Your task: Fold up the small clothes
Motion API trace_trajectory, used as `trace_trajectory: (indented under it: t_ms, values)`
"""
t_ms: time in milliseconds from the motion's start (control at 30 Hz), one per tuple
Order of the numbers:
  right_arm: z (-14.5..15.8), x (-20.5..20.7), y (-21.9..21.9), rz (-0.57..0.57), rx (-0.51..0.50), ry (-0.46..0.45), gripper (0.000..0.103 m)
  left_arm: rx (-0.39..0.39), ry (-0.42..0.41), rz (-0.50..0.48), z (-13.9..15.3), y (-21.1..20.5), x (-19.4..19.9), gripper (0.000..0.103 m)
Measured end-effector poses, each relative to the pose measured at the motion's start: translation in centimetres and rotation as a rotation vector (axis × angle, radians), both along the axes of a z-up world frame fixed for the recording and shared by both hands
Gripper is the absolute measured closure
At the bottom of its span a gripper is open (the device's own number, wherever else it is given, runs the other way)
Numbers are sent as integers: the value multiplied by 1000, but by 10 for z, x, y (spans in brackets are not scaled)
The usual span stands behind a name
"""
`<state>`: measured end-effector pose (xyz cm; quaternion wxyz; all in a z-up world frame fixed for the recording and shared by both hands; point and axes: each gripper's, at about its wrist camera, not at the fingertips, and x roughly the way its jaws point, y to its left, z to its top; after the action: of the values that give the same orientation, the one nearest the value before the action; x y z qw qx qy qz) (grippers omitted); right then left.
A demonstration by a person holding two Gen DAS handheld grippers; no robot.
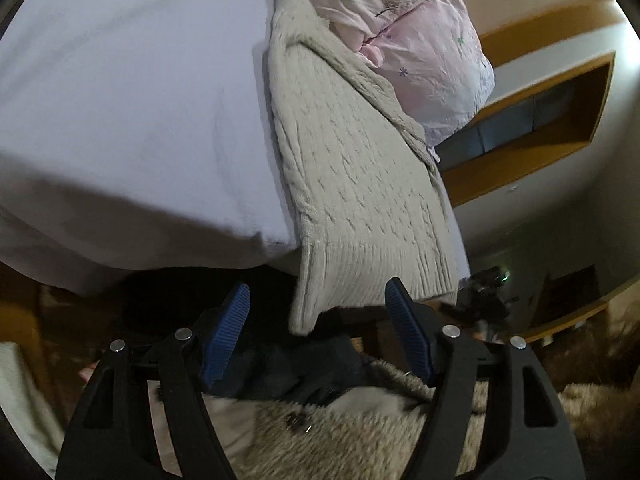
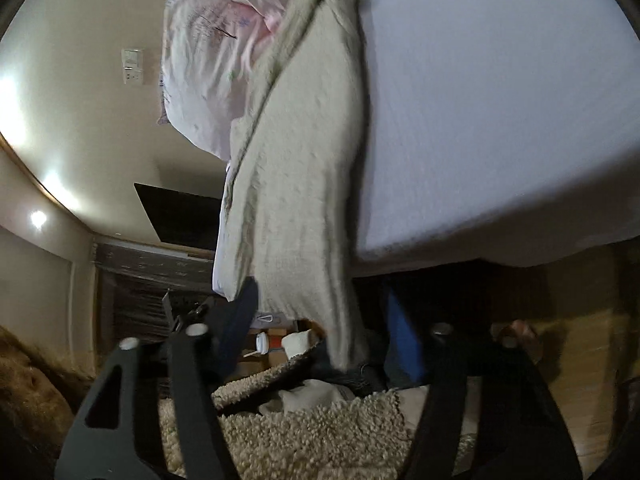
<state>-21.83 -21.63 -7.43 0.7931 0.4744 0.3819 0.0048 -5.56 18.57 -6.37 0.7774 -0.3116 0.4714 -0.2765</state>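
Observation:
A beige cable-knit sweater (image 1: 352, 168) lies along the edge of a bed with a pale lilac sheet (image 1: 120, 100), its ribbed hem hanging over the bed's end. My left gripper (image 1: 320, 312) is open, its blue pads on either side of the hem, just below it. In the right wrist view the same sweater (image 2: 304, 168) hangs down over the bed (image 2: 500, 100). My right gripper (image 2: 324, 320) is open with the hanging hem between its fingers; the view is blurred.
A pink pillow (image 1: 420, 40) lies at the sweater's far end, also shown in the right wrist view (image 2: 208, 60). A shaggy beige rug (image 2: 320, 432) and dark clothing (image 1: 288, 368) lie on the floor below. Wooden shelving (image 1: 540, 112) is on the wall.

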Motion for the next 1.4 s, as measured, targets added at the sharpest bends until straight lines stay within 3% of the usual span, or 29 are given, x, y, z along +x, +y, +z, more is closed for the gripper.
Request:
trace_trajectory:
  t_ms: [33,67,100,133,200,333,467,567,633,700,767,833,867,900,933,967,1000,1067,1100,1133,1233,1400]
  values:
    - [-4,3,1,10,13,-5,62,-21,4,5,-4,-4,3,38]
    - [-5,3,2,17,24,-17,76,-47,12,5,-8,-8,5,41]
    - [-4,3,3,24,31,-33,89,-57,17,3,-10,-10,5,53]
    - [-2,2,6,31,30,-59,94,-68,23,1,-12,-12,5,68]
    - [7,0,6,37,13,-86,95,-110,33,8,-15,-16,7,92]
    - [45,10,11,53,-68,-137,95,-145,10,26,3,-15,8,96]
    - [120,38,-3,56,-212,-263,95,-121,-145,39,64,-15,40,96]
    - [171,77,-24,24,-303,-358,95,-81,-272,127,114,-15,102,96]
    - [192,119,-44,-31,-348,-405,95,-74,-305,201,131,-18,146,96]
    - [198,156,-67,-96,-378,-418,95,-32,-322,276,138,-24,195,96]
    - [188,201,-97,-197,-414,-356,94,31,-318,315,134,-32,238,96]
    - [163,236,-125,-284,-430,-210,85,135,-258,319,117,-46,287,96]
    - [147,251,-138,-338,-444,-97,63,155,-196,306,105,-50,306,96]
    - [139,257,-145,-367,-451,-39,44,144,-136,297,98,-52,318,96]
    - [131,259,-152,-419,-468,25,42,97,-69,296,89,-48,326,96]
    - [130,256,-153,-450,-484,38,37,50,-52,298,87,-43,326,96]
    - [134,250,-152,-474,-524,29,24,30,-64,297,87,-37,321,93]
    - [144,238,-144,-508,-608,2,6,67,-123,321,98,-26,306,54]
    - [148,231,-138,-508,-637,-19,6,91,-143,341,102,-21,300,28]
    - [154,227,-134,-488,-652,-45,5,105,-152,349,104,-15,292,26]
    - [159,220,-128,-439,-643,-75,3,119,-70,315,89,-5,289,29]
    - [148,230,-121,-347,-586,-49,3,125,51,262,54,-6,287,39]
